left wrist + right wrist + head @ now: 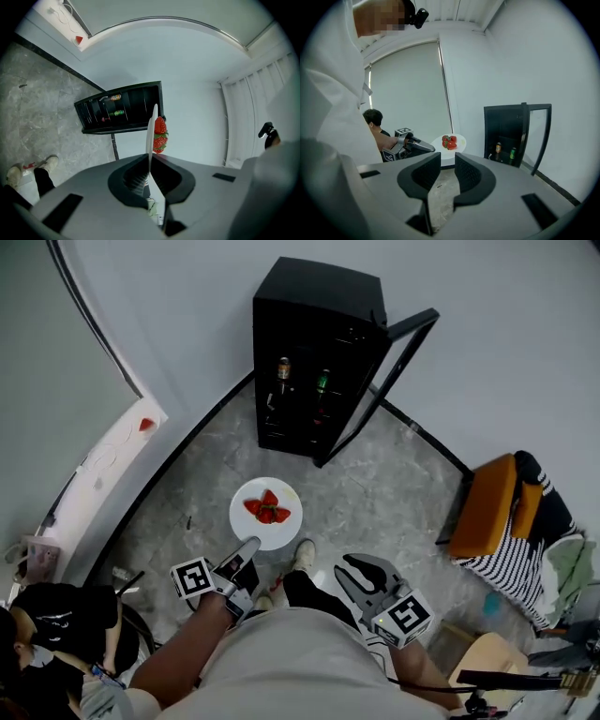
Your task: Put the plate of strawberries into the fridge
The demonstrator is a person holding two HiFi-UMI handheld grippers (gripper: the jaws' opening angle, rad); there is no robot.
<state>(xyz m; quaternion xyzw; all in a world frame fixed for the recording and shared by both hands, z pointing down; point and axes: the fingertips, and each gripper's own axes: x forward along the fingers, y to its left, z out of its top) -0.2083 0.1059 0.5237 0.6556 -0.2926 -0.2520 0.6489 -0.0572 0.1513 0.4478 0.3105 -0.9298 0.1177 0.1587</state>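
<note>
Plate (pixel 272 535) of strawberries (pixel 268 509): held aloft, well short of the fridge (pixel 309 352) | your left gripper (pixel 247 552): clamped on the plate's near rim | your right gripper (pixel 361 568): jaws apart, empty | door (pixel 394 371) open; approach and shelving left.

Plate (pixel 249 532) looks like smooth white glazed ceramic, bit glossy. Fridge (pixel 314 292) is matt black w/ a clear glass door (pixel 375 390). Floor (pixel 375 493) = polished grey marble-look stone. My left gripper (pixel 249 547) & right gripper (pixel 354 566): matt grey plastic, black ribbed pads (pixel 469 174).
</note>
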